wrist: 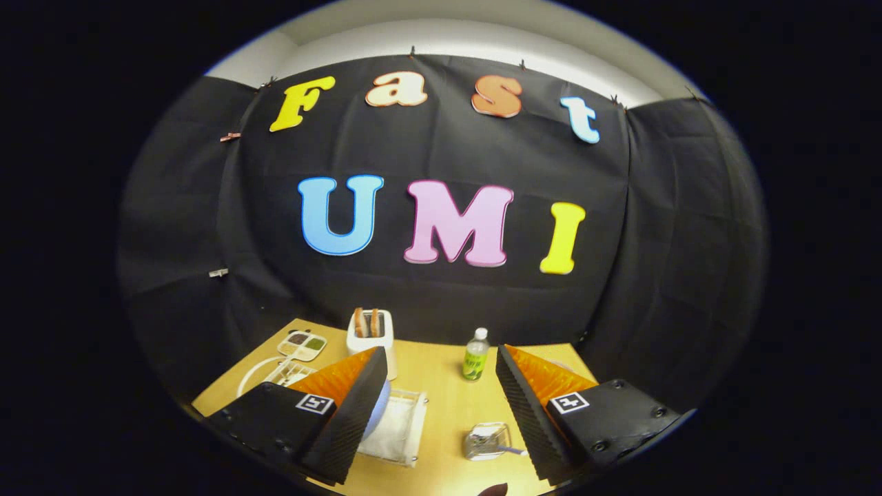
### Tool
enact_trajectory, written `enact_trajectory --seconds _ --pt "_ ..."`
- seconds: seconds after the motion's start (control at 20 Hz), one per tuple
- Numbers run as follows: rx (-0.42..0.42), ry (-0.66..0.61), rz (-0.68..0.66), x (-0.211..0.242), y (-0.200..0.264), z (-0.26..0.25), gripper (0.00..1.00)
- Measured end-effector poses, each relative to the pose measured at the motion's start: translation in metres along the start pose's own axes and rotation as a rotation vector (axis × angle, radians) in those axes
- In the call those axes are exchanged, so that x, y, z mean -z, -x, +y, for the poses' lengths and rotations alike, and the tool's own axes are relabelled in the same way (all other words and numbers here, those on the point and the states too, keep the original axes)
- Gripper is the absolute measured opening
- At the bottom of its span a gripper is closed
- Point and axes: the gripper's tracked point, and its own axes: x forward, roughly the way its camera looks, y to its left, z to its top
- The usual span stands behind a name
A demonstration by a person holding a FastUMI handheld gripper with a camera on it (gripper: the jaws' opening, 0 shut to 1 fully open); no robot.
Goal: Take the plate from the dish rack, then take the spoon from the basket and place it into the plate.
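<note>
Above the table (441, 386), the gripper (441, 406) hung with its fingers spread wide, holding nothing. Between them, near the front edge, sat the basket (486, 441) with the spoon (510, 450). Behind the left finger stood the rack (396, 427) with the plate (377, 413); a bottle (475, 355) stood near the far edge.

Toaster (372, 334), green-labelled bottle (475, 355), seasoning tray (302, 344)

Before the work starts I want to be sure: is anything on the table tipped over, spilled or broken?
Nothing stands out. The toaster and the green bottle stand upright at the far side of the table. The dish rack and the clear basket sit flat between the open fingers of the gripper. No spill is visible.
</note>
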Motion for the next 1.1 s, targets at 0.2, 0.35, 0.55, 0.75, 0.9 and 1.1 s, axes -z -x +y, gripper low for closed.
enact_trajectory --seconds 0.2,0.35,0.55,0.75,0.9,1.1 --pt "-0.018 -0.011 0.139 0.038 -0.031 0.023 0.98" --pt "-0.024 0.024 0.24 0.073 -0.056 0.045 0.98" --pt "-0.024 0.025 0.357 0.122 -0.092 0.073 0.97" --pt "0.02 -0.007 0.492 0.175 -0.122 0.083 0.85" --pt "0.056 -0.03 0.574 0.208 -0.14 0.087 0.84" --pt "0.081 -0.058 0.661 0.241 -0.151 0.093 0.74"
